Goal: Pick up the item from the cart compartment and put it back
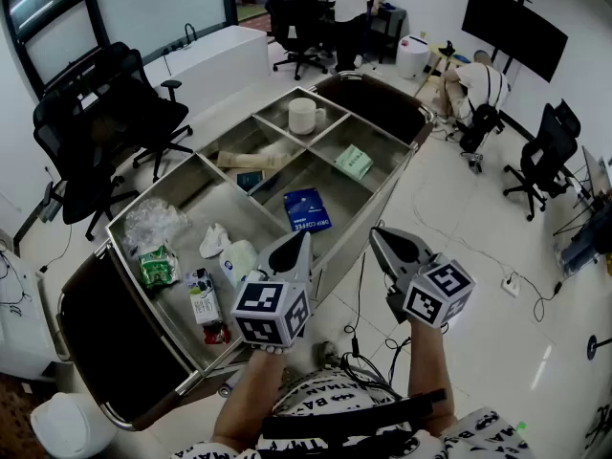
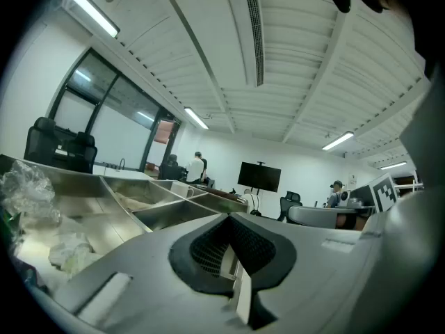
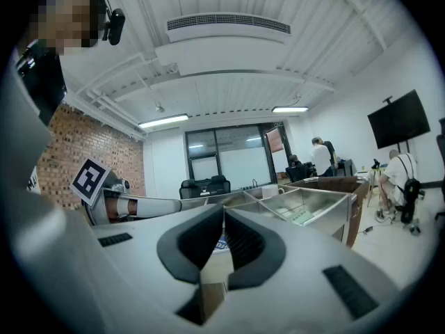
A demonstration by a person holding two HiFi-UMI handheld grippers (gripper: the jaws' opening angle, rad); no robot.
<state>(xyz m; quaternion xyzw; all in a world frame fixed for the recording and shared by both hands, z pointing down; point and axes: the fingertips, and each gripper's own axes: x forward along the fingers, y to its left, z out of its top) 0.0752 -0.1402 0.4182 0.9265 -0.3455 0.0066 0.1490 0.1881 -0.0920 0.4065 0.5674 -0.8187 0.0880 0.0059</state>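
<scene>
Both tools hover shut and empty at the near edge of the steel cart point(image 1: 306, 172): the left tool point(image 1: 302, 240) has its jaws pressed together on nothing, and the right tool point(image 1: 376, 235) is the same, off the cart's side over the floor. Nothing has been lifted; whichever item the task means lies in its compartment. The likeliest candidate, by position, is the blue coffee pack point(image 1: 307, 209), just ahead of the left tool's tip. The plain risk is going in with the jaws together, which would shove a flat pack across the steel instead of gripping it. A thin pack lying flat also gives the pads little edge to bite. The cart's upright dividers stand near every item and could catch a jaw on the way down. Left of the left tool is the crowded compartment, with a clear plastic bag point(image 1: 153, 223), a small green packet point(image 1: 156, 266), crumpled white wrapping point(image 1: 214, 241) and a milk carton point(image 1: 202, 295) close together, so reaching there could snag or topple a neighbour. Further ahead of both tools, a pale green packet point(image 1: 354, 161) lies alone in one compartment, and a white cup point(image 1: 304, 115) stands in the one beyond it.
</scene>
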